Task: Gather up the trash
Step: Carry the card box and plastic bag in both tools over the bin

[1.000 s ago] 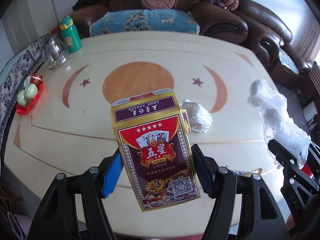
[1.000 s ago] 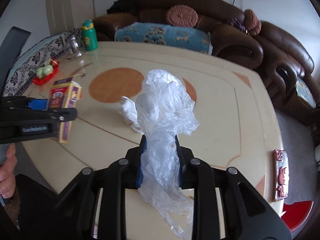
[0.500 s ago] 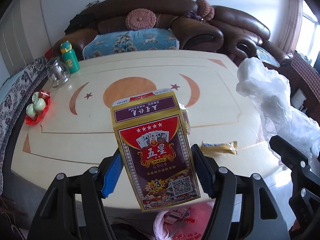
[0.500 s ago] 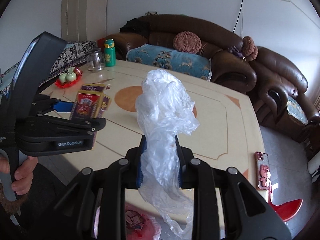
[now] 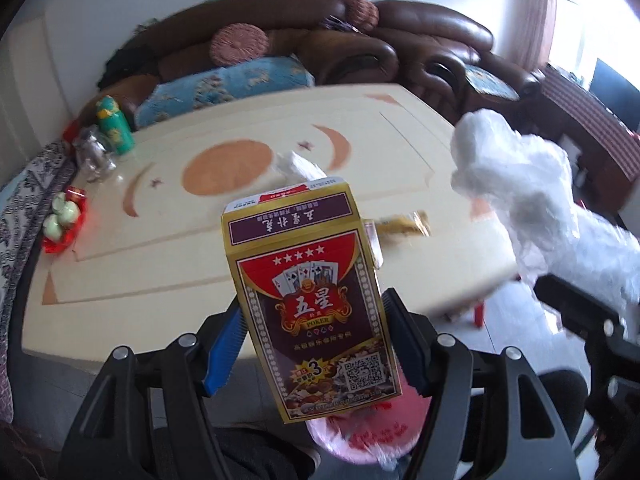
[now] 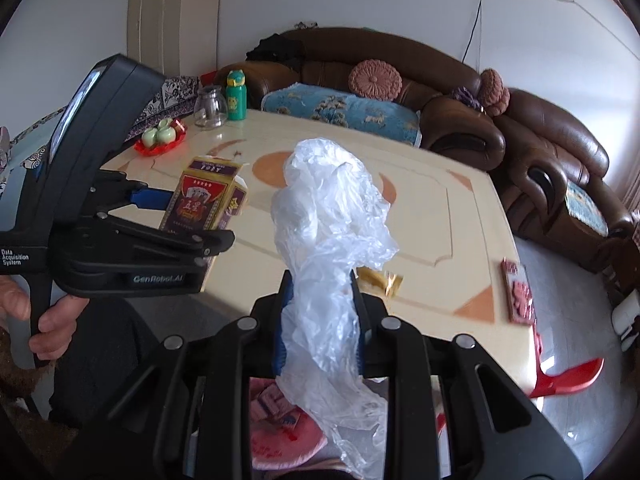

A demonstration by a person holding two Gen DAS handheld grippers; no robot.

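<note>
My left gripper point(image 5: 312, 336) is shut on a red and gold poker card box point(image 5: 316, 300), held upright off the near edge of the table; the box also shows in the right wrist view point(image 6: 200, 200). My right gripper point(image 6: 320, 320) is shut on a crumpled clear plastic bag point(image 6: 332, 224), which also shows at the right of the left wrist view point(image 5: 520, 184). A pink trash bag point(image 5: 368, 436) with trash inside lies below both grippers point(image 6: 280, 432). A gold wrapper point(image 5: 404, 224) and a crumpled white tissue point(image 5: 296, 164) lie on the table.
The cream table point(image 5: 160, 248) carries a green bottle point(image 5: 114, 128), a glass jar point(image 5: 94, 154), a red dish of green fruit point(image 5: 64, 216) and a pink phone point(image 6: 518, 292). A brown sofa point(image 6: 400, 80) is behind. A red stool point(image 6: 568, 376) stands at the right.
Both grippers have pulled back from the table and now hang past its near edge, above the pink trash bag. The card box and plastic bag stay gripped.
</note>
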